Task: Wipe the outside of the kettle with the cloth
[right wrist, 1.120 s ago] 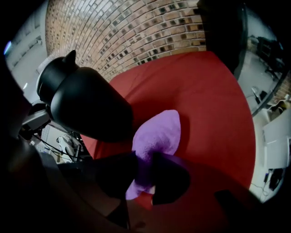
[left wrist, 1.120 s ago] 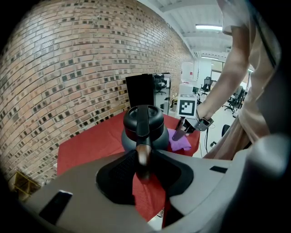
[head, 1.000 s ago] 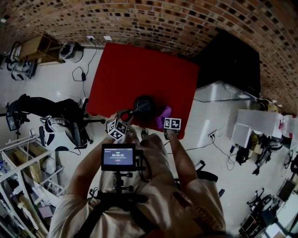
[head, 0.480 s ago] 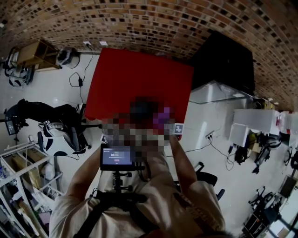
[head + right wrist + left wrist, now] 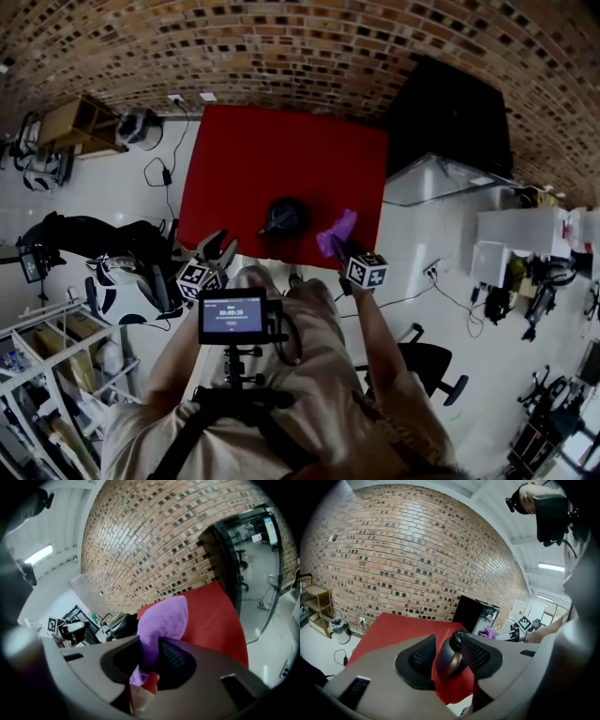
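My right hand-held gripper clenches the purple cloth for wiping the kettle by the tabletop's near edge; my left hand-held gripper, jaws just opened, holds nothing.

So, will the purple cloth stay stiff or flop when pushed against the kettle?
Probably floppy: the cloth bunches and folds over where the right gripper pinches it. It looks fuzzy and light, so likely no slipping on the kettle.
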A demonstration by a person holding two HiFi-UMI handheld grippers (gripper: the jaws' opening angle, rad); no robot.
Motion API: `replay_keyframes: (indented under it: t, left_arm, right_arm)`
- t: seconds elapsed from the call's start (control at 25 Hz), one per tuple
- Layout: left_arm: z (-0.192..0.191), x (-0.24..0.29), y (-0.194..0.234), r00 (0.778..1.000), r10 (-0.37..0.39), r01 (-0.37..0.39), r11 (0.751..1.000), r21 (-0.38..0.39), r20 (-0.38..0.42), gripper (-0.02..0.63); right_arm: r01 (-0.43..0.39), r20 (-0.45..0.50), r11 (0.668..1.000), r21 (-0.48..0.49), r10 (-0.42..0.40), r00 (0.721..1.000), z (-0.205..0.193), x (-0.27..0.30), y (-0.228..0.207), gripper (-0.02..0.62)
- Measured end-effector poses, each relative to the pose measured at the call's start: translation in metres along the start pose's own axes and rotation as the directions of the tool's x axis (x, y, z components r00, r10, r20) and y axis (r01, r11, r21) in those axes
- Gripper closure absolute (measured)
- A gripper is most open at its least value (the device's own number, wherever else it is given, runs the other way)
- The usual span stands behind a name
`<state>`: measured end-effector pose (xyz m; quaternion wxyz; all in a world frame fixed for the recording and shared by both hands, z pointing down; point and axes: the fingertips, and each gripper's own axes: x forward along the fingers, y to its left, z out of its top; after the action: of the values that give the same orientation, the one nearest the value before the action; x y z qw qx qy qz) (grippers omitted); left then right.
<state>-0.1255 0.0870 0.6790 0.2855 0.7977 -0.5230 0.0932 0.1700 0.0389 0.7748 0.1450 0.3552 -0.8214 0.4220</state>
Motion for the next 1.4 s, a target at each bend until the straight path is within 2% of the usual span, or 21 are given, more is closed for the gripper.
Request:
replay_keyframes:
  t: [0.12, 0.32, 0.44, 0.64, 0.88, 1.0, 1.24, 1.4]
  left_arm:
    - [0.013, -0.014, 0.0, 0.998, -0.04, 0.041, 0.999, -0.033, 0.042, 0.439]
    - [0.037, -0.034, -0.001, 0.99, -0.095, 0.1, 0.994, -0.047, 0.1, 0.439]
    - [0.056, -0.057, 0.007, 0.983, -0.114, 0.121, 0.992, -0.044, 0.143, 0.44]
    - [0.086, -0.103, 0.027, 0.968, -0.142, 0.149, 0.989, -0.019, 0.206, 0.44]
    - [0.085, -0.136, 0.038, 0.963, -0.212, 0.207, 0.977, 0.046, 0.166, 0.44]
    - [0.084, -0.15, 0.043, 0.962, -0.221, 0.212, 0.975, 0.073, 0.16, 0.44]
    - [0.076, -0.172, 0.046, 0.966, -0.192, 0.181, 0.981, 0.073, 0.176, 0.443]
    - [0.073, -0.168, 0.048, 0.97, -0.147, 0.139, 0.989, 0.055, 0.194, 0.443]
  right_arm:
    - [0.014, 0.081, 0.999, -0.037, -0.011, 0.997, 0.02, -0.026, 0.021, 0.5]
    - [0.062, 0.207, 0.996, -0.072, -0.046, 0.977, 0.04, -0.071, 0.051, 0.5]
    - [0.108, 0.278, 0.99, -0.092, -0.078, 0.957, 0.05, -0.093, 0.085, 0.499]
    - [0.187, 0.385, 0.98, -0.068, -0.147, 0.911, 0.048, -0.128, 0.134, 0.499]
    - [0.273, 0.475, 0.958, -0.091, -0.2, 0.857, 0.038, -0.158, 0.187, 0.499]
    - [0.288, 0.512, 0.953, -0.099, -0.199, 0.836, 0.032, -0.164, 0.205, 0.499]
    - [0.314, 0.527, 0.941, -0.129, -0.203, 0.825, 0.016, -0.168, 0.218, 0.499]
    - [0.31, 0.511, 0.937, -0.158, -0.191, 0.838, 0.016, -0.169, 0.212, 0.499]
